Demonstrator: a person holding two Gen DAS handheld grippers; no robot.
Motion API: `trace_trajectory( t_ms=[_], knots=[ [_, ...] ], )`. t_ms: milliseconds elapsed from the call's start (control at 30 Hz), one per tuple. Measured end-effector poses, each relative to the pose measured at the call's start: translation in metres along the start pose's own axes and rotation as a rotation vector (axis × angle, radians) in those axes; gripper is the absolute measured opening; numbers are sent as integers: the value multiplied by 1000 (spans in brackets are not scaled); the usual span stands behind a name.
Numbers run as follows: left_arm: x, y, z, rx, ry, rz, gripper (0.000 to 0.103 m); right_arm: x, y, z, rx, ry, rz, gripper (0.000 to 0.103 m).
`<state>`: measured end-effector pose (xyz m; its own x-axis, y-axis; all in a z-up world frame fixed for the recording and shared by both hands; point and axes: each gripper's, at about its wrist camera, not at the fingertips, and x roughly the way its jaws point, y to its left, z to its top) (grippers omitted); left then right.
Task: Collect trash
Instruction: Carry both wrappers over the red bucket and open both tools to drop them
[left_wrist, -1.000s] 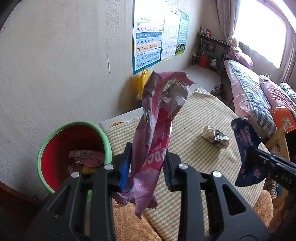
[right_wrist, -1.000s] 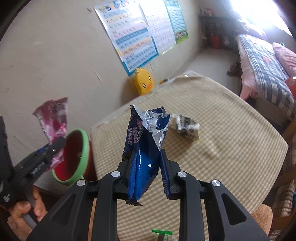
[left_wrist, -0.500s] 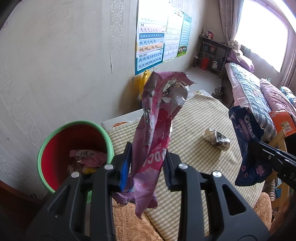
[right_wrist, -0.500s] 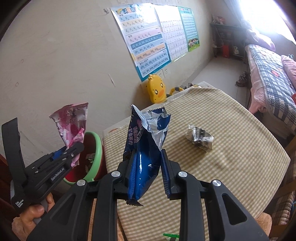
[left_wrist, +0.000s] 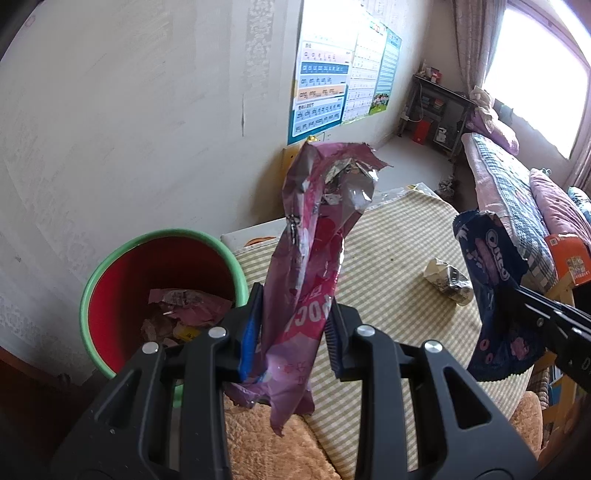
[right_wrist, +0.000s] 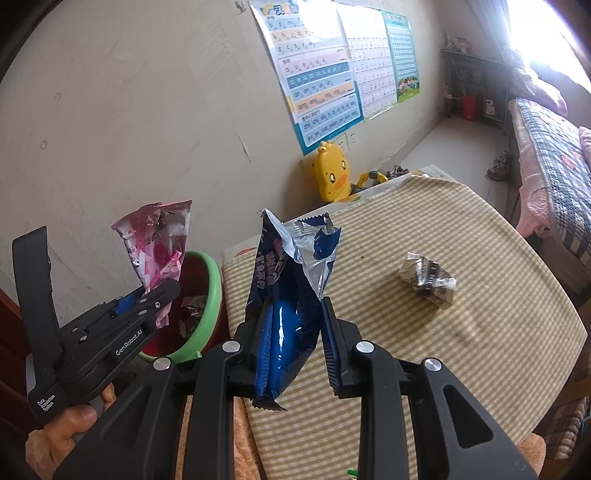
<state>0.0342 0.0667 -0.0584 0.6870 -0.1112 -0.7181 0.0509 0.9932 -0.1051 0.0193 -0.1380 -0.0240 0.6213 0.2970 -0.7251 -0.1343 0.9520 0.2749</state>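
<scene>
Holding one empty snack bag in each gripper, I stand at a table covered in a checked cloth (right_wrist: 424, 369). My left gripper (left_wrist: 293, 328) is clamped on a crumpled pink wrapper (left_wrist: 314, 258), which stands upright between the pads, its torn foil mouth on top and its tail hanging below. My right gripper (right_wrist: 295, 334) is clenched on a dark blue cookie bag (right_wrist: 291, 295), also upright, torn end up.

A red bin with a green rim (left_wrist: 110, 266) sits beside the table's left edge, already holding scraps of wrapper. Seen from my left gripper, its open mouth lies to the left of the fingers and below them, just beside the pink wrapper. Seen from my right gripper, the bin (right_wrist: 212, 280) is further off to the left, with the left gripper (right_wrist: 147, 299) and its wrapper (right_wrist: 159, 243) between me and it. My left hand is clearly the nearer one, so I judge the pink wrapper goes in first.

One more piece of trash, a crushed silvery packet (right_wrist: 428, 280), lies on the cloth well apart from both grippers, to the right.
</scene>
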Motion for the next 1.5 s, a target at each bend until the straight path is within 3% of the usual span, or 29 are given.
trace_trajectory(
  t_ms=[567, 1167, 1500],
  knots=[
    [6, 51, -4, -78, -4, 81, 29, 32, 49, 2, -91, 60, 46, 24],
    [17, 127, -18, -204, 33, 180, 29, 74, 99, 9, -178, 112, 71, 24],
    [26, 150, -24, -239, 58, 205, 29, 100, 126, 16, -216, 135, 88, 24]
  ],
)
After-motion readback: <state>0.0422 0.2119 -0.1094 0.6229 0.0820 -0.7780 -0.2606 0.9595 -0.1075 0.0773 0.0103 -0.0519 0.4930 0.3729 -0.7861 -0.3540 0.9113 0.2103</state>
